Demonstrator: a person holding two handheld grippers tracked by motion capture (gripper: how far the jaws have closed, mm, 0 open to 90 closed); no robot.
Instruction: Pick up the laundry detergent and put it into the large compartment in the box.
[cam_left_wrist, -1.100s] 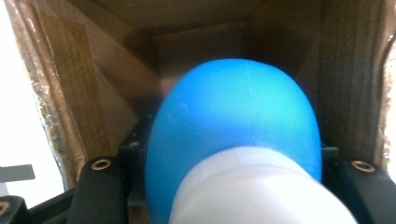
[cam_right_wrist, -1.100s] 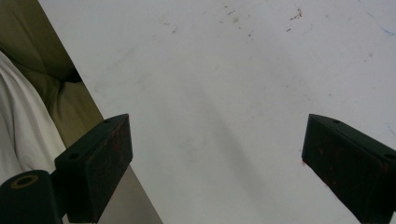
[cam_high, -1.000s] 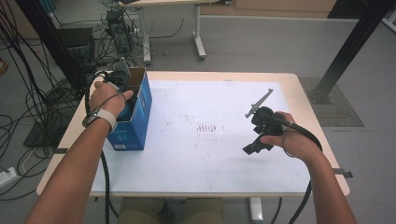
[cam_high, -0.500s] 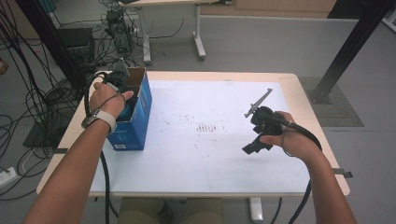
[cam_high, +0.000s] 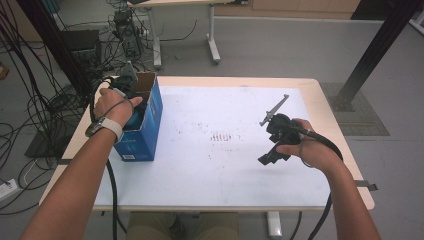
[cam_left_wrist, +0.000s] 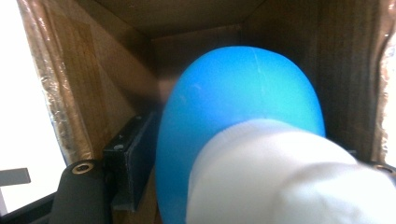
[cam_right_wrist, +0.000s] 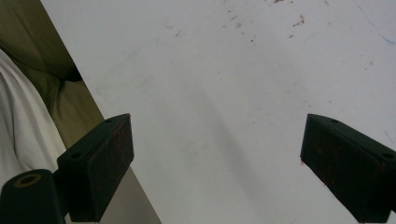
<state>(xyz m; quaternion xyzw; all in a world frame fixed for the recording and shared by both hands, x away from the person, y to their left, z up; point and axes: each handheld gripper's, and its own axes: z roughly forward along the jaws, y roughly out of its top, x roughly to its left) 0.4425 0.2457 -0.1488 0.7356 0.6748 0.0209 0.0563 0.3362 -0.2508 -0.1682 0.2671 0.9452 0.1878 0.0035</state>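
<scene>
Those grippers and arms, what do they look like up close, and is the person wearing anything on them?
Both tools are black. The right gripper has two flat, rectangular black jaws with reddish scuffs on their pads, and a grey strut sticks up from its body. A black cable trails from each. The left gripper carries a grey plate. The forearms are bare; a watch with a light band sits on the left wrist.

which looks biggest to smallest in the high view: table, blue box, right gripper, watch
1. table
2. blue box
3. right gripper
4. watch
The gripper is held above the table, nearer the camera, so it may look larger.
</scene>
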